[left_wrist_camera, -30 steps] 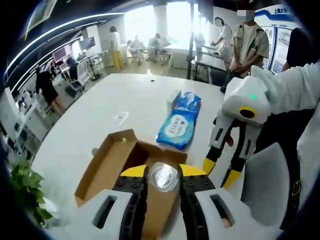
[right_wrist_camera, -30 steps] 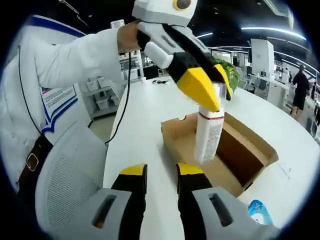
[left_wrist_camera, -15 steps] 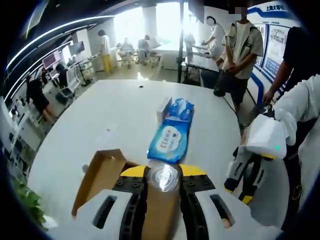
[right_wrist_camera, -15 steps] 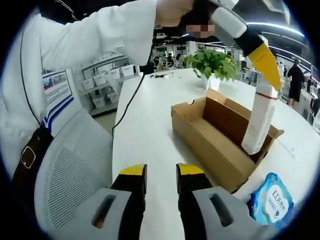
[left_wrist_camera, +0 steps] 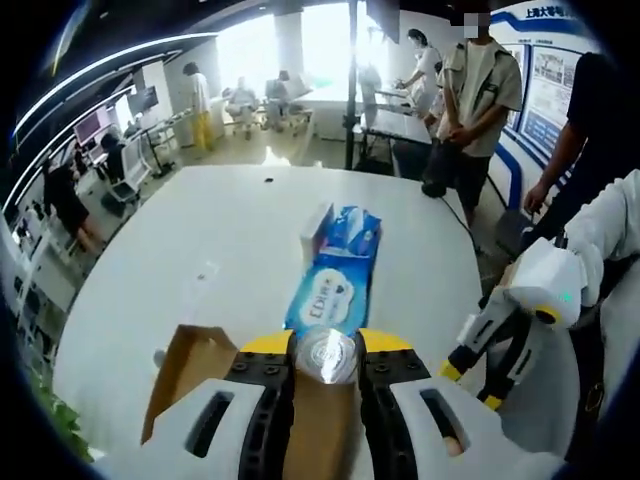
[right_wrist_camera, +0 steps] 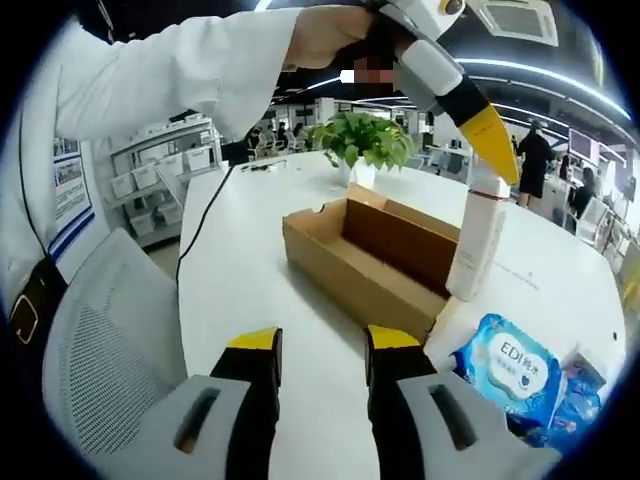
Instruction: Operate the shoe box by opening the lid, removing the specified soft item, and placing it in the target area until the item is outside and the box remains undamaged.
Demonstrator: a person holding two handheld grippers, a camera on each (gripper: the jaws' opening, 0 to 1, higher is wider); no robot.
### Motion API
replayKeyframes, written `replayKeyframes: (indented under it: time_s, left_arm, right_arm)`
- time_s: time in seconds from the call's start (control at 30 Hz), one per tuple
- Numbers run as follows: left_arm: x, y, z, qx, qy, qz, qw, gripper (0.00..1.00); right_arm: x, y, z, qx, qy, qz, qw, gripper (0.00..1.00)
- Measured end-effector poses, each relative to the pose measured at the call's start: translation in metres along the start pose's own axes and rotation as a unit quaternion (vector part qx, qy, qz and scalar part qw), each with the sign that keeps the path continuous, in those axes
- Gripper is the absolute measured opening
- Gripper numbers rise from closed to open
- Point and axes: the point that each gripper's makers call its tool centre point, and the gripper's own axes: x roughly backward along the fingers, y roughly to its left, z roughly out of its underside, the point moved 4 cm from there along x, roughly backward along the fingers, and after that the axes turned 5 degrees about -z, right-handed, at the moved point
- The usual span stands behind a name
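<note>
With my left gripper (right_wrist_camera: 478, 150) clamped on the bottle (right_wrist_camera: 476, 240), I hold it clear of the box (right_wrist_camera: 360, 255); my right gripper (right_wrist_camera: 322, 345) idles, jaws apart.

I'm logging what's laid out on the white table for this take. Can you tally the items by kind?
Cardboard box: 1
White tube bottle, held by the left gripper: 1
Blue wipes packs: 2
Small white carton: 1
Potted plant: 1
Total: 6

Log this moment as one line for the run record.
left gripper: shut on white bottle, lifted beside open cardboard box | right gripper: open, holding nothing | blue wipes pack: on white table
</note>
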Motion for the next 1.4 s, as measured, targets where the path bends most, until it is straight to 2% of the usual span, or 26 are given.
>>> replayKeyframes:
  time_s: [0.17,0.37,0.53,0.87,1.1,1.4]
  left_arm:
    - [-0.004,-0.006,-0.005,-0.003,0.0,0.003,1.0,0.22]
    - [-0.01,-0.002,-0.011,-0.007,-0.003,0.006,1.0,0.22]
    - [-0.017,0.002,-0.016,-0.008,-0.003,0.008,0.9999,0.22]
    - [-0.035,0.008,-0.024,-0.006,-0.003,0.014,0.9999,0.22]
    - [-0.056,0.018,-0.03,-0.008,-0.003,0.019,0.9998,0.22]
    - [-0.085,0.029,-0.039,-0.013,0.001,0.025,0.9996,0.22]
  right_arm:
    - [0.016,-0.014,-0.001,-0.01,-0.012,0.047,0.9988,0.43]
    - [0.036,-0.027,0.001,-0.027,-0.027,0.092,0.995,0.47]
    - [0.048,-0.03,0.002,-0.042,-0.038,0.116,0.9917,0.51]
    - [0.063,-0.028,0.013,-0.06,-0.042,0.142,0.9871,0.52]
    - [0.082,-0.032,0.022,-0.084,-0.049,0.169,0.9808,0.53]
    - [0.093,-0.031,0.029,-0.101,-0.048,0.187,0.976,0.53]
